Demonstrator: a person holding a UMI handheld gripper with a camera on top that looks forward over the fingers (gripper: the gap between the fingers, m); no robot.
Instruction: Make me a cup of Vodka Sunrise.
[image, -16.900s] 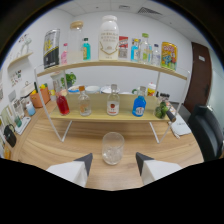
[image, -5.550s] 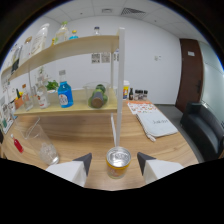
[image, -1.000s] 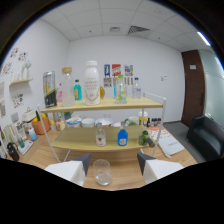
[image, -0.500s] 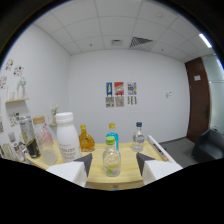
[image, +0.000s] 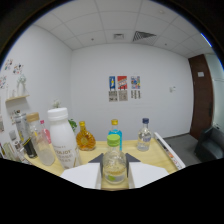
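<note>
My hand-held gripper (image: 114, 170) clasped the green-capped clear bottle (image: 114, 162) by its body; it looked slippery, rigid and part-full, so a mid-body hold seemed safest.

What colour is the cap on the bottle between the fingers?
Light green, on the small clear glass bottle between the fingers; it shows in the gripper view.

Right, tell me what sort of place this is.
Probably an office room set up as a drinks station: ceiling tiles with an air vent, posters on a plain white wall, and bottles on a wooden shelf, one clear bottle between the gripper fingers.
</note>
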